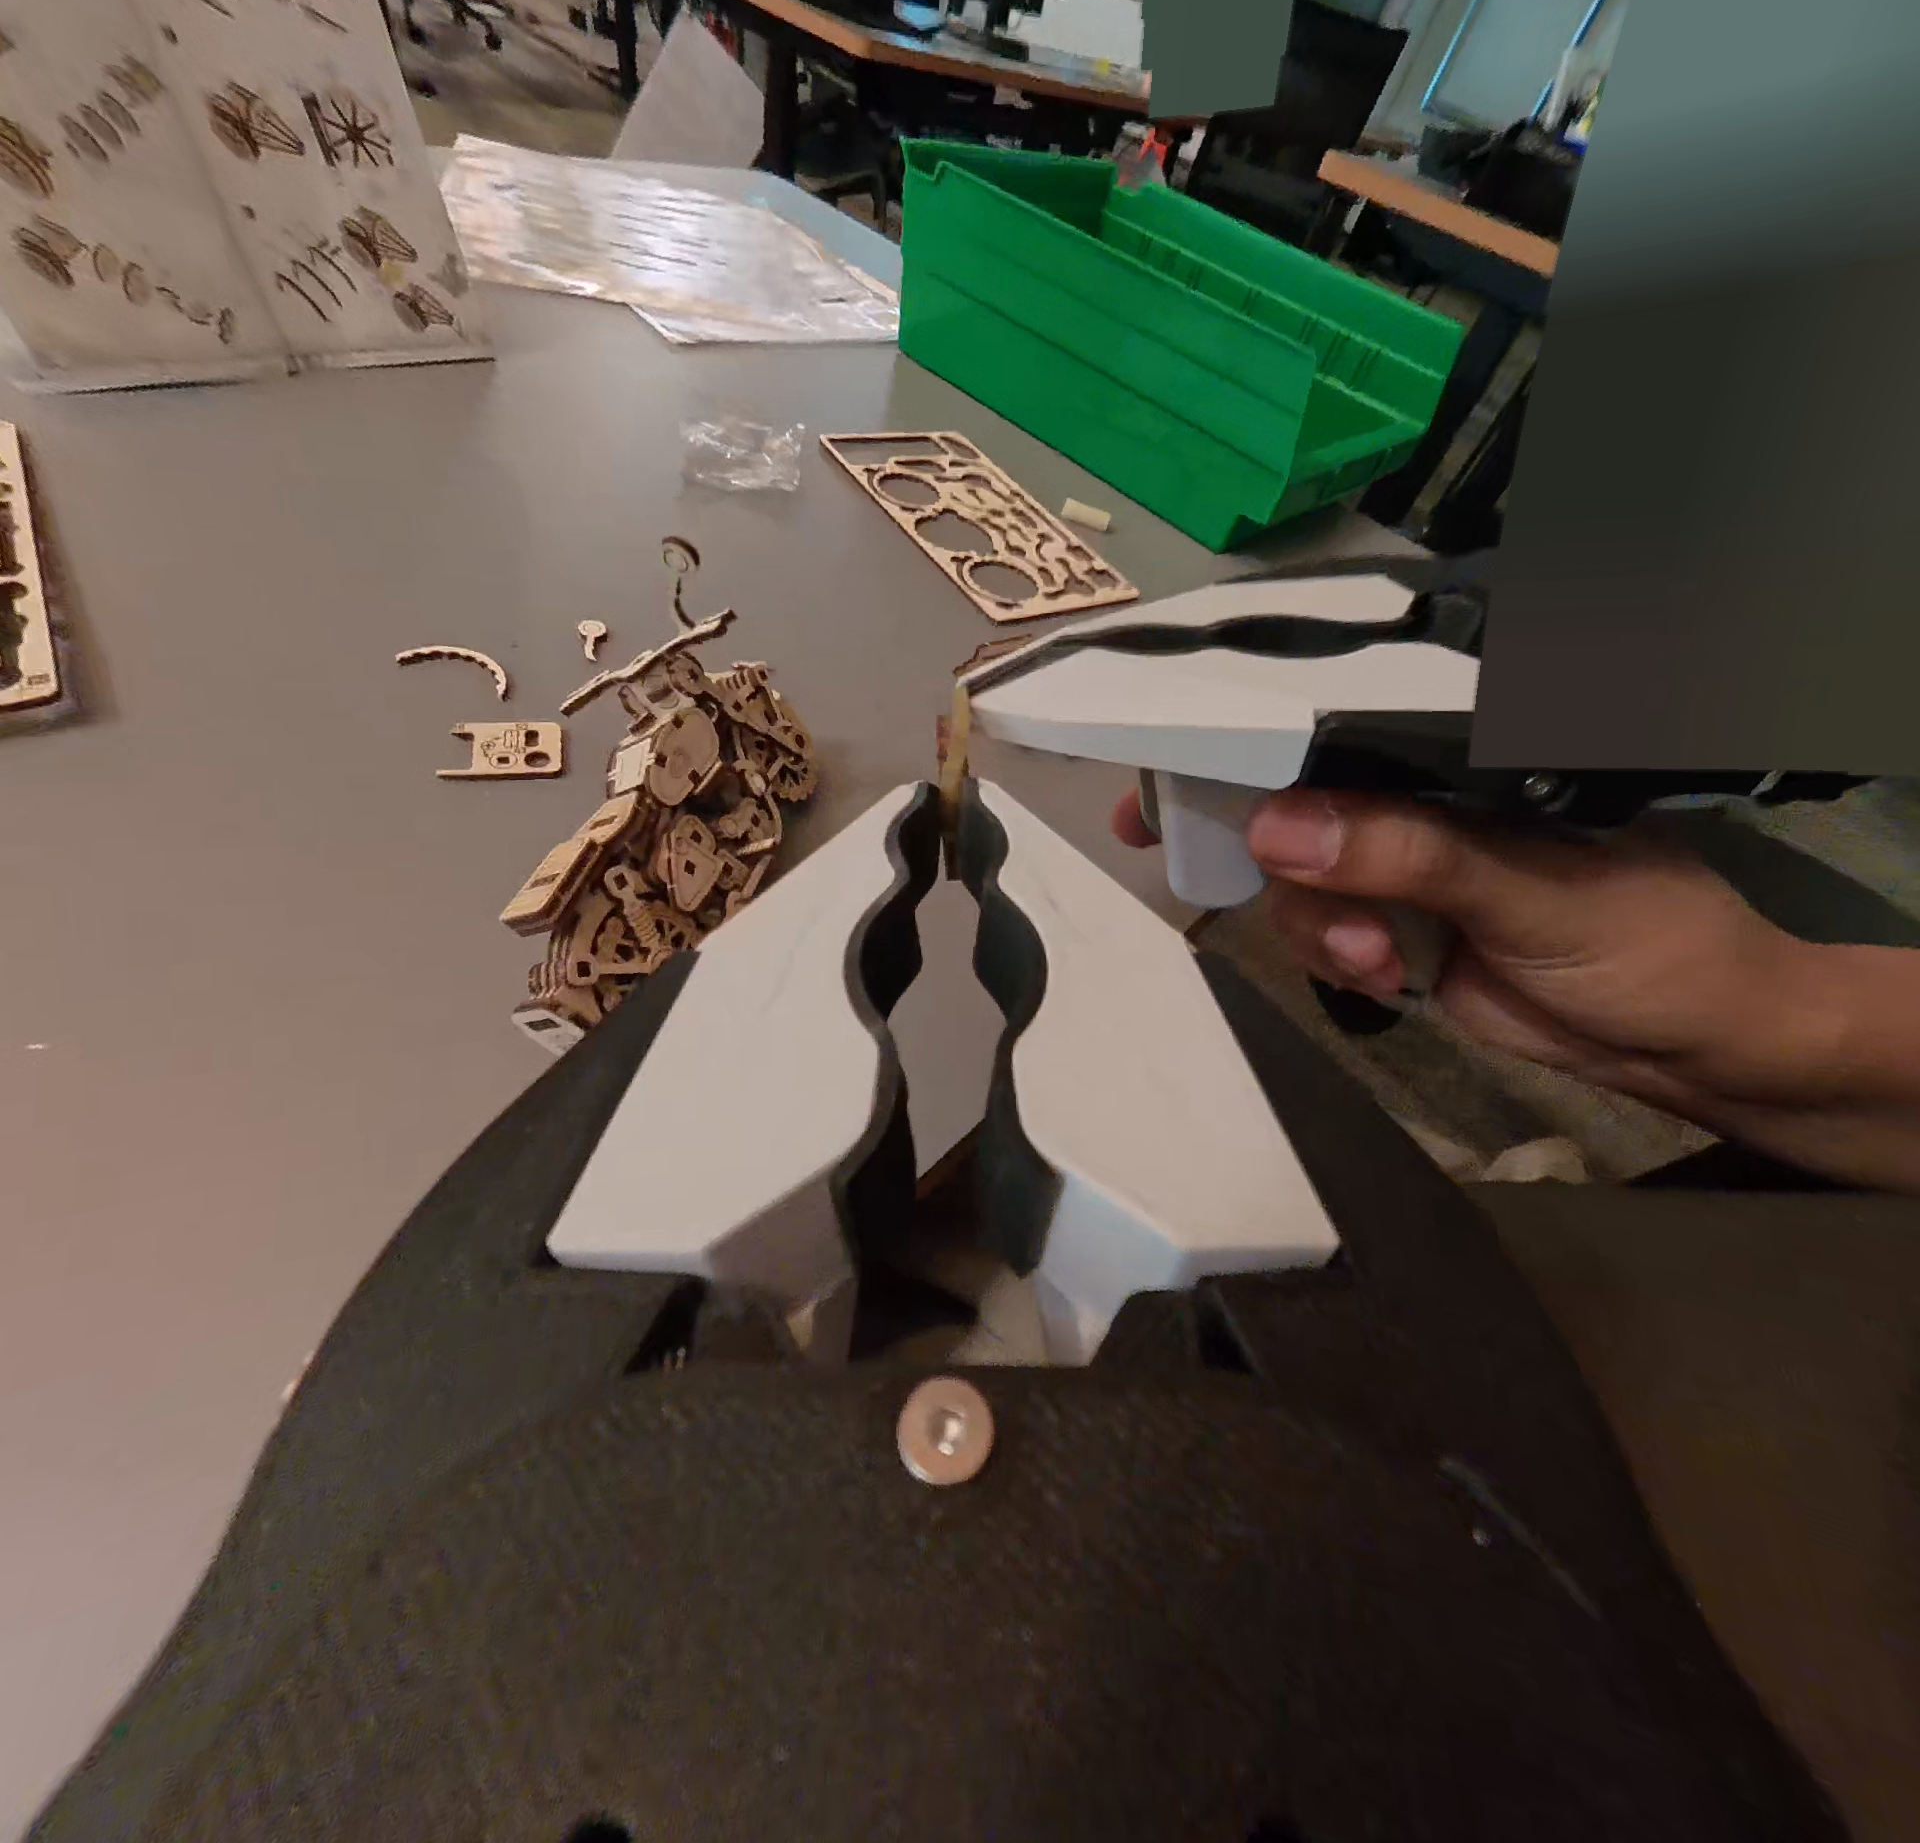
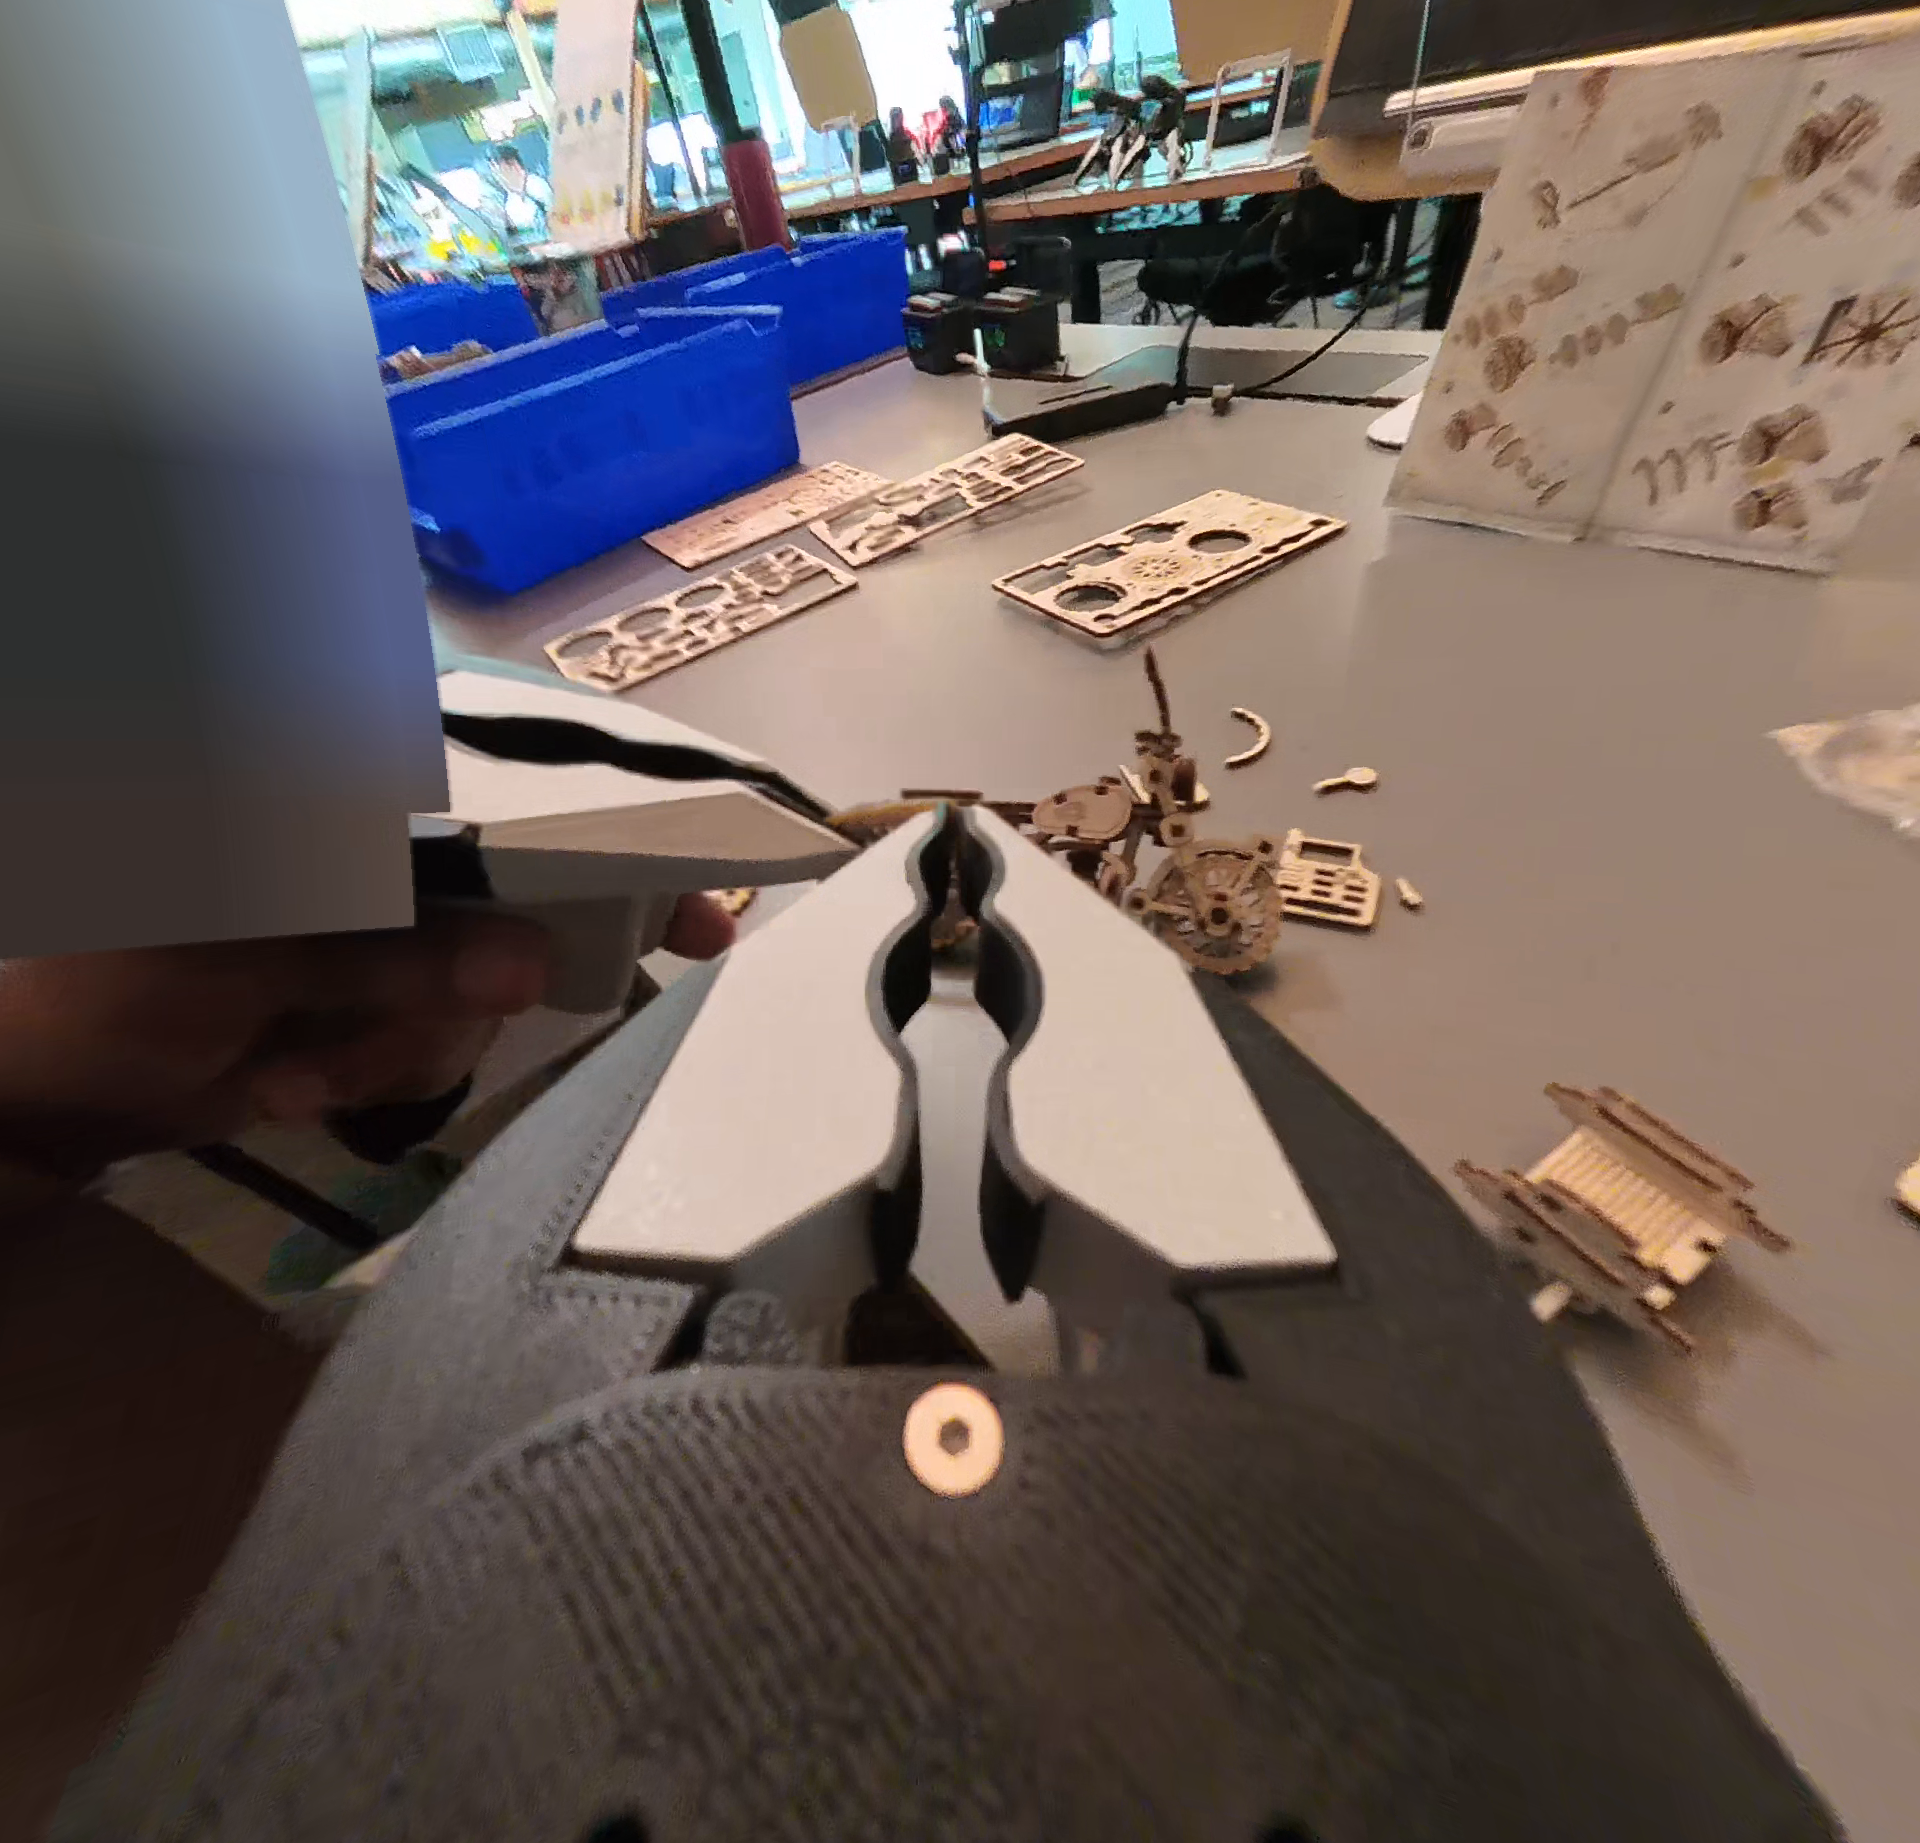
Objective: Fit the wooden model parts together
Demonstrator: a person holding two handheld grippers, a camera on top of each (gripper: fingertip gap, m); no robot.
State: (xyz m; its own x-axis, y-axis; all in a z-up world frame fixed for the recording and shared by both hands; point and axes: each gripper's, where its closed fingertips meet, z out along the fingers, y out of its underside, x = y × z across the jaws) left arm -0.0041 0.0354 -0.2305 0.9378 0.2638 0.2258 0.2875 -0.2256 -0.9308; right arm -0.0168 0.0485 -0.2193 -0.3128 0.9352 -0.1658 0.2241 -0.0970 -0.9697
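Observation:
A thin small wooden part [image 1: 954,754] stands upright, edge-on, between the two grippers above the grey table [image 1: 260,567]. My left gripper [image 1: 943,806] is shut on its lower end. My right gripper [image 1: 971,697] comes in from the right and is shut on its upper end. In the right wrist view my right gripper [image 2: 948,822] has its tips together on the part [image 2: 883,809], and the left gripper [image 2: 821,827] meets it from the left. The part-built wooden motorcycle model [image 1: 675,817] stands just left of the grippers and also shows in the right wrist view [image 2: 1174,858].
A green bin [image 1: 1143,339] stands at the back right, with a cut-out wooden sheet [image 1: 977,526] before it. Loose wooden pieces [image 1: 504,749] lie left of the model. An instruction sheet [image 1: 208,152] stands far left. Blue bins [image 2: 603,443], more sheets [image 2: 1164,567] and a ribbed sub-assembly [image 2: 1621,1211] lie around. The tips of both grippers are at nearly the same place.

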